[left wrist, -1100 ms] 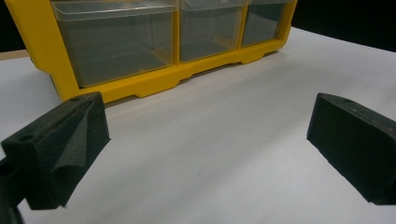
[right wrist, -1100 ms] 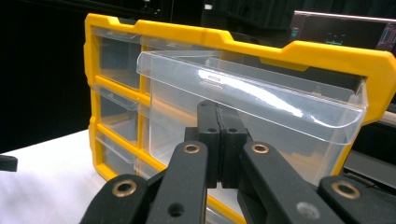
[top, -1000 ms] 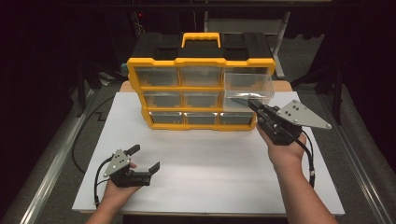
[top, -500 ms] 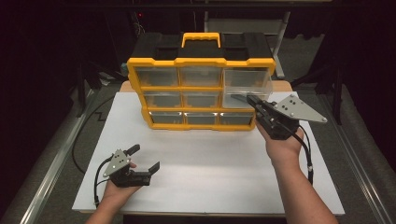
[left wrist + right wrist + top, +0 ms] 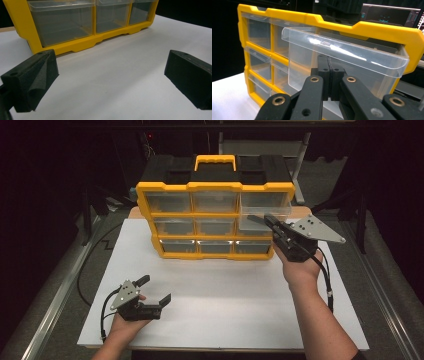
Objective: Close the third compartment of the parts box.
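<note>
We are closing the clear drawer (image 5: 342,53) at the top right of the yellow organizer (image 5: 215,190), which stands upright at the far side of the white surface (image 5: 225,290). The drawer juts partway out of its slot. Our right gripper (image 5: 272,224) has its fingers (image 5: 329,75) pressed together, tips at the drawer's front just under the lip — pinching nothing. The left gripper (image 5: 154,289) rests low on the surface, fingers spread and empty. Next, we judge, comes a straight, level push so the drawer slides home without jamming — or tipping the organizer.
</note>
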The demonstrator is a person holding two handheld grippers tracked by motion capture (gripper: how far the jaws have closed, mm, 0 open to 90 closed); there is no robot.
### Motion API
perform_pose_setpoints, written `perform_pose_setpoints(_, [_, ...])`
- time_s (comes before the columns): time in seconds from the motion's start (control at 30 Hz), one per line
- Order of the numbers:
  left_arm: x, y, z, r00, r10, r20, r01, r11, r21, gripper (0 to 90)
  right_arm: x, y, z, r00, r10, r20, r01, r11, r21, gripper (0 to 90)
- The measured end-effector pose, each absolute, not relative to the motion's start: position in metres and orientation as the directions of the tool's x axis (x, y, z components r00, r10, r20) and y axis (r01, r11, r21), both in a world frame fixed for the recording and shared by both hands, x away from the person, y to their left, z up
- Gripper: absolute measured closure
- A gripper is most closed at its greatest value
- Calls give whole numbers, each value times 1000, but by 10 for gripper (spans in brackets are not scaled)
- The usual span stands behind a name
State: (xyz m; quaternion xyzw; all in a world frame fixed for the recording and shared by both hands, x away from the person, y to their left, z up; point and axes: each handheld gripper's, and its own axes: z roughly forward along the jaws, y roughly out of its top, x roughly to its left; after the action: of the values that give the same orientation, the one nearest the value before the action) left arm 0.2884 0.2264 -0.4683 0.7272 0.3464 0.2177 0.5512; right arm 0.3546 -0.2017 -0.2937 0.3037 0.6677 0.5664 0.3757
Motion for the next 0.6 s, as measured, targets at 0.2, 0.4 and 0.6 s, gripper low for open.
perform_pose_setpoints(0.2, [289, 227, -469, 666, 743, -66, 265, -153, 952, 3, 363, -201, -294, -520, 839, -159, -18, 176, 984, 900])
perform_pose_setpoints(0.4, [289, 227, -469, 666, 743, -65, 264, -154, 952, 3, 372, -199, -292, -509, 846, -159, -8, 180, 984, 900])
perform_pose_setpoints(0.6, [289, 227, -469, 665, 744, -65, 265, -153, 952, 3, 382, -198, -290, -499, 853, -156, 3, 181, 983, 900])
